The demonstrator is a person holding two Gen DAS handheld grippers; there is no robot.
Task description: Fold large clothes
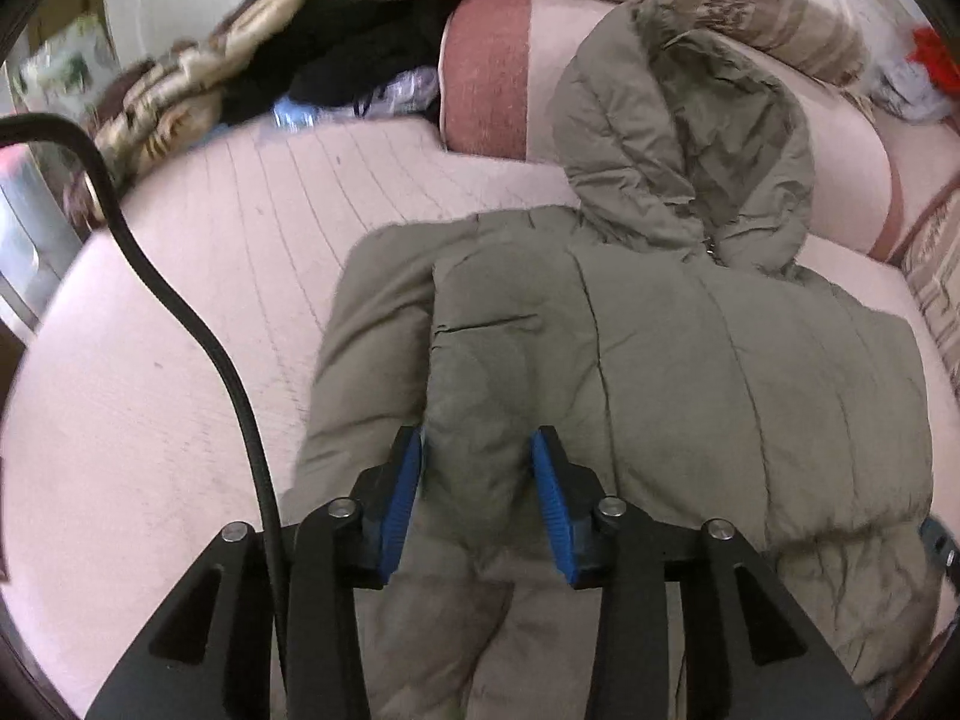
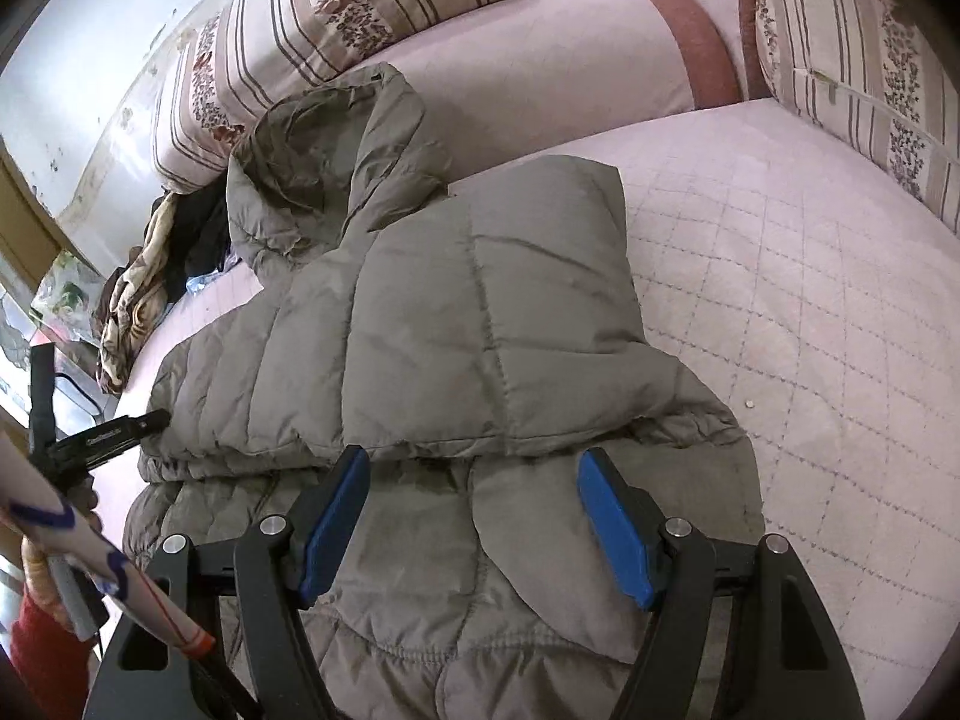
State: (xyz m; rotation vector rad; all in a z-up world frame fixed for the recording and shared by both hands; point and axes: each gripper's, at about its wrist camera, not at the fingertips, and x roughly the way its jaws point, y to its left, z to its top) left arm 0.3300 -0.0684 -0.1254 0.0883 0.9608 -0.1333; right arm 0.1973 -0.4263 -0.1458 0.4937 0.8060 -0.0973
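**A:** How far along is the fold?

**B:** Partway, I'd judge. The grey-green puffer coat (image 2: 456, 324) lies on the pink quilted sofa seat (image 2: 810, 312), filling the middle of the right wrist view. Its sides look already turned in: one sleeve panel (image 1: 480, 360) lies lengthwise down the body in the left wrist view, and a folded upper layer ends in an edge across the centre of the right wrist view.

**A:** And the hood?

**B:** The hood (image 1: 690, 138) is not tucked; it props against the pink backrest (image 1: 486, 72), upper right of centre in the left view. The lower hem is not brought up either, so the lengthwise folding seems to remain.

**A:** What about the tools?

**B:** The left hand-held gripper (image 1: 480, 498), bottom centre of its view, has its blue pads partly closed around a ridge of the sleeve fabric. The cloth bulges between them, so it looks clamped, though loosely. The right hand-held gripper (image 2: 474, 528) stands wide apart over the lower coat, bottom centre of its view, pinching nothing.

**A:** Anything around it?

**B:** A heap of other clothes (image 1: 312, 54) sits at the upper left of the left view, striped cushions (image 2: 336, 6) along the top of the right view.
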